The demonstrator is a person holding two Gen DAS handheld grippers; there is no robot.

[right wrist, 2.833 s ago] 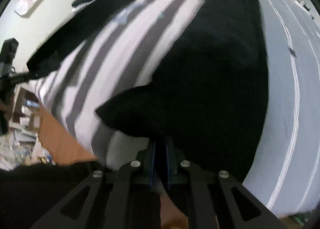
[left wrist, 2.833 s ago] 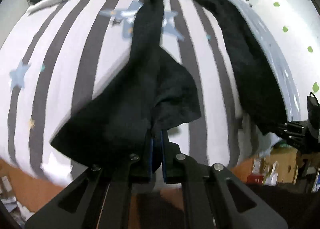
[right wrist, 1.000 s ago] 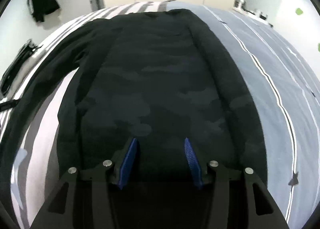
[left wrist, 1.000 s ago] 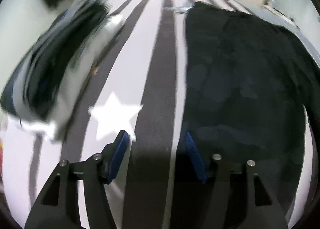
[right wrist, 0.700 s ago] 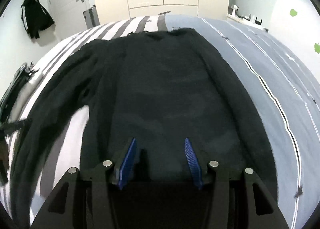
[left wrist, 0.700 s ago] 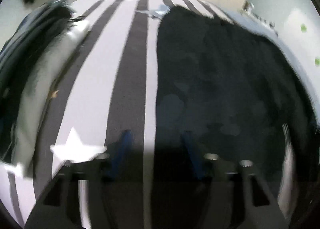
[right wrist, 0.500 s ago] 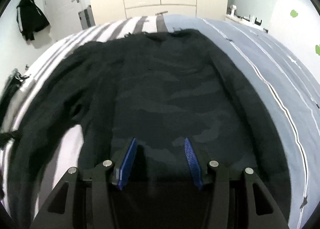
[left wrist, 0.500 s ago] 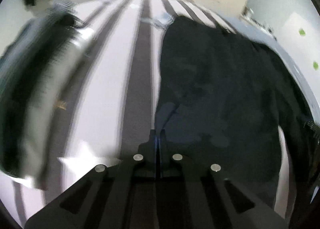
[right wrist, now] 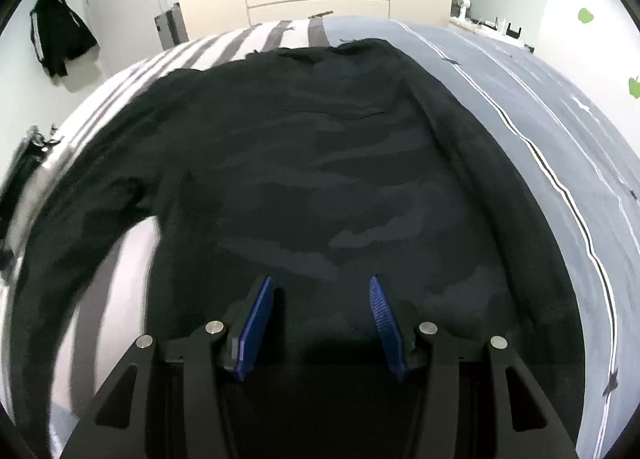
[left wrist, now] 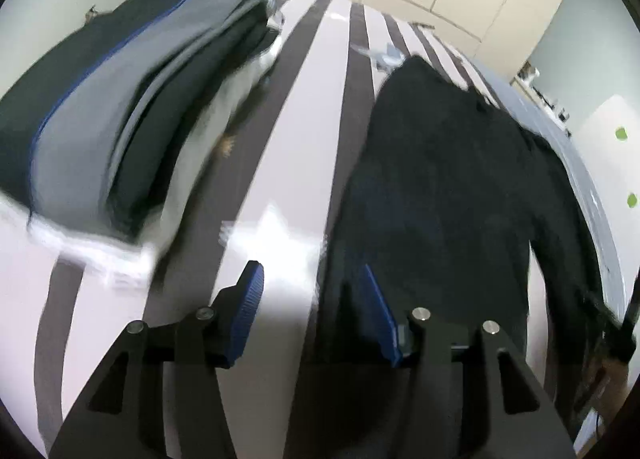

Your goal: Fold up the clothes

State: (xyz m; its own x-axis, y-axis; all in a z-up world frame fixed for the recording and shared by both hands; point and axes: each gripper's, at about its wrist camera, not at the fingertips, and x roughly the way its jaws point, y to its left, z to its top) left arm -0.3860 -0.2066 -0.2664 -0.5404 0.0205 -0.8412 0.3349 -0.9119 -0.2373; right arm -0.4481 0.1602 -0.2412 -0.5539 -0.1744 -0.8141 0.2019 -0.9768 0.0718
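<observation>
Black camo knit sweatshirt [right wrist: 320, 163] lying flat, looking soft, limp; hem at six o'clock offering hold; left gripper [left wrist: 310, 299] and right gripper [right wrist: 320, 311] gaping, holding nothing.

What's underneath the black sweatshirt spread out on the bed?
The black sweatshirt lies flat on the bedding: a grey-and-white striped cover shows at its left, a blue-grey cover at its right. Where the two covers meet is hidden beneath it.
</observation>
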